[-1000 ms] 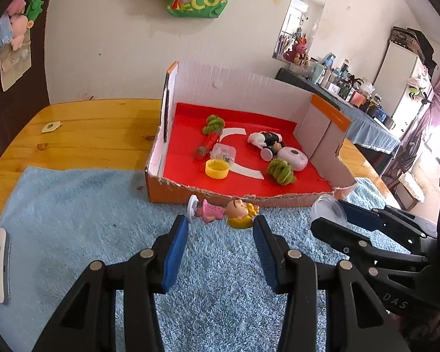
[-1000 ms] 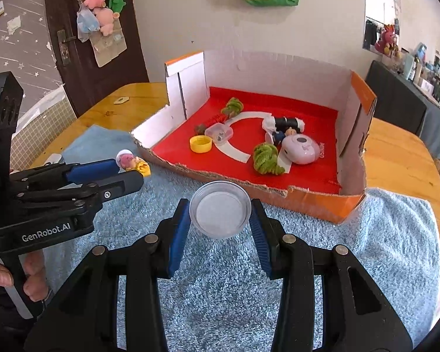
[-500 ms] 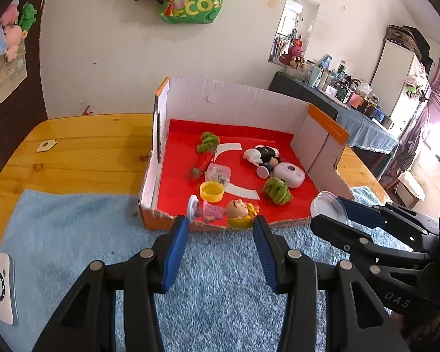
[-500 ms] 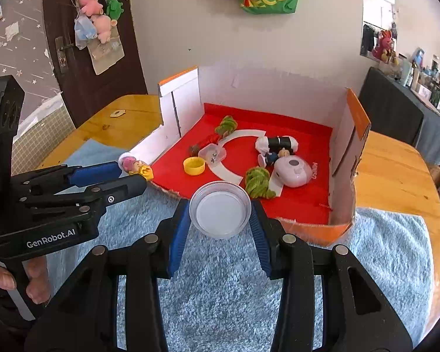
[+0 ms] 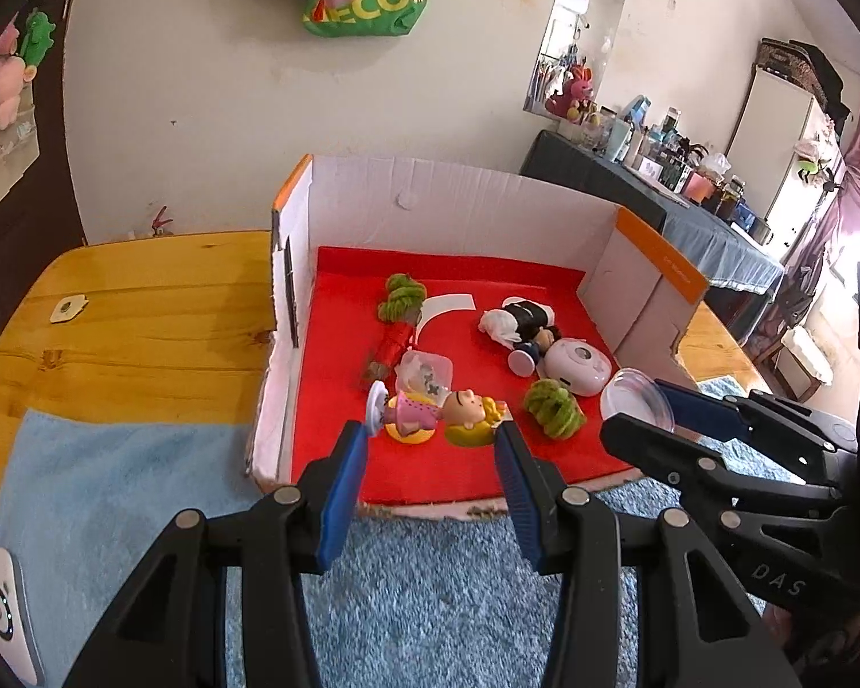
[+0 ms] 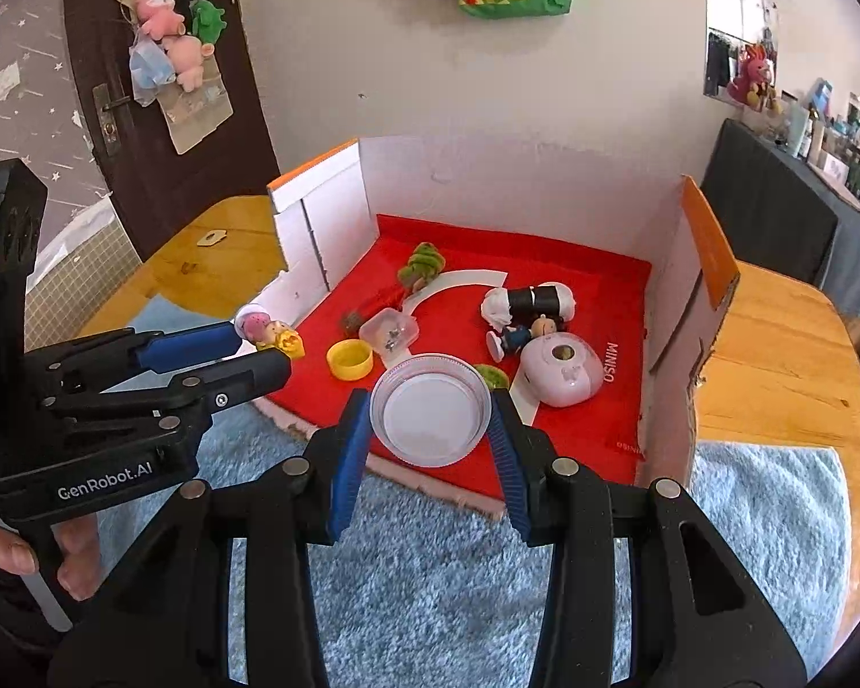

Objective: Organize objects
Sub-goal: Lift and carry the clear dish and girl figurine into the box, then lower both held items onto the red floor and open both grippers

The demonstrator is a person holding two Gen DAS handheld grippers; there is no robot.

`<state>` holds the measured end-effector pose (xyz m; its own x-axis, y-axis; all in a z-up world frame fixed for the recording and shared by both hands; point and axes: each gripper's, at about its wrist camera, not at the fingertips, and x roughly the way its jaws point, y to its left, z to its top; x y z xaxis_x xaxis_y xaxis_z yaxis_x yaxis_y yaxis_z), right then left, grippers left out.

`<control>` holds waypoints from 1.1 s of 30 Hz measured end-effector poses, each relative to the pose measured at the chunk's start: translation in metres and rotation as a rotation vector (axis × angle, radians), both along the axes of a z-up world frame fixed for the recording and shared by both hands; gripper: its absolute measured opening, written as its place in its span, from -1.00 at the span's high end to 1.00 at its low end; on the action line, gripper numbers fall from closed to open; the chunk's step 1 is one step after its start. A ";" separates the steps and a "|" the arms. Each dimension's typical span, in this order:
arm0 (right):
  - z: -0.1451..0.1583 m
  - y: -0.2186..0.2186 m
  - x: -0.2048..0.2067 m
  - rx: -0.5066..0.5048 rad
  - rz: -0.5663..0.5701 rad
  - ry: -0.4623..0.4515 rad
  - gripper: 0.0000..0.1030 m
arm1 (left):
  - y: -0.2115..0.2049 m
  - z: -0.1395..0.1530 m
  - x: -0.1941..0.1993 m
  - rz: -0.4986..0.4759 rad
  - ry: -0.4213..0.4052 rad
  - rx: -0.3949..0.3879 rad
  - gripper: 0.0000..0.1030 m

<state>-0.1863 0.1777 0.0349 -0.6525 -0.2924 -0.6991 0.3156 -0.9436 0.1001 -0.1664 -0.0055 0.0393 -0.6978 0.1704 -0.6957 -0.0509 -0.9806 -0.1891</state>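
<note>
One doll (image 5: pixel 438 410) lengthwise across left jaws, head rightward.

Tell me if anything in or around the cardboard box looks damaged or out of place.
The cardboard box is rough: its front wall is torn down to a ragged, frayed edge. Inside, the toys lie tipped over, such as the black-and-white figure. A white arc-shaped paper strip lies loose on the red lining. Nothing looks spilled.
</note>
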 end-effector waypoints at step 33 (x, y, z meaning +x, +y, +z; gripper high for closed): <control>-0.047 0.006 -0.047 -0.034 -0.008 -0.198 0.24 | 0.003 -0.033 -0.032 -0.044 -0.123 -0.026 0.06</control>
<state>-0.2332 0.1840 -0.0118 -0.5058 -0.3135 -0.8037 0.2790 -0.9410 0.1915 -0.1986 -0.0029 0.0064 -0.5993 0.1799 -0.7800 -0.0724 -0.9826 -0.1709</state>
